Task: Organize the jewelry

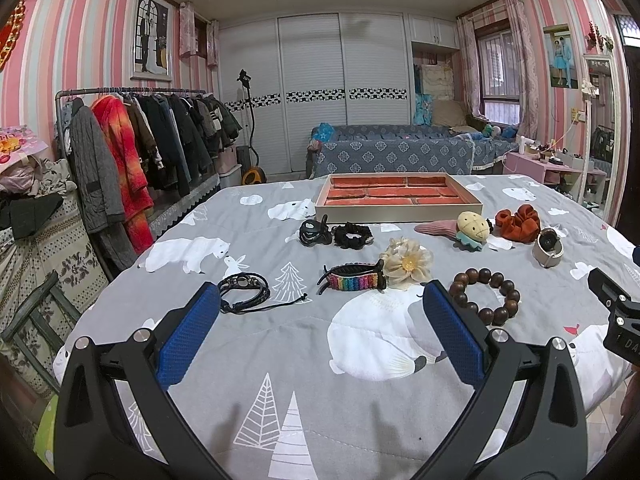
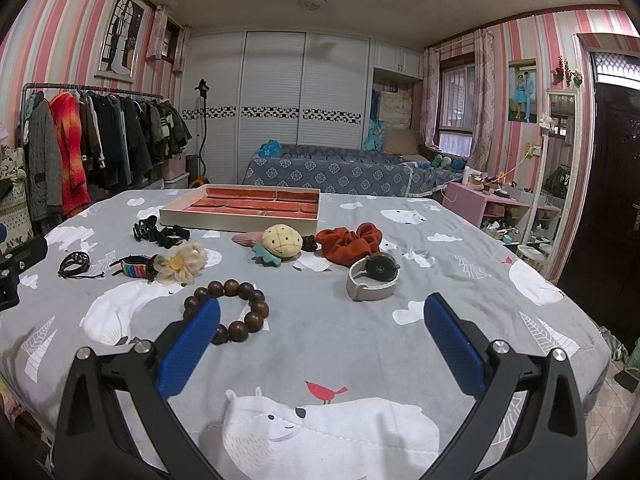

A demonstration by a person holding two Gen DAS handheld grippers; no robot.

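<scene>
A shallow tray (image 1: 400, 209) with a brick-red lining sits at the far side of the grey bear-print bed cover; it also shows in the right wrist view (image 2: 240, 220). In front of it lie a black cord bracelet (image 1: 245, 292), a rainbow clip (image 1: 354, 280), a cream flower (image 1: 406, 264), a wooden bead bracelet (image 1: 485, 296) (image 2: 228, 310), a black claw clip (image 1: 314, 233), a black scrunchie (image 1: 353, 235), a pineapple plush clip (image 1: 472, 229), an orange scrunchie (image 1: 518, 224) and a watch (image 2: 373, 276). My left gripper (image 1: 320, 300) is open and empty. My right gripper (image 2: 322, 312) is open and empty, near the beads.
The bed cover (image 1: 304, 360) ends at the left, right and near edges. A clothes rack (image 1: 152, 136) stands to the left, a blue sofa (image 1: 392, 152) behind, a pink desk (image 2: 492, 204) to the right. The right gripper's body (image 1: 616, 312) shows at the right edge.
</scene>
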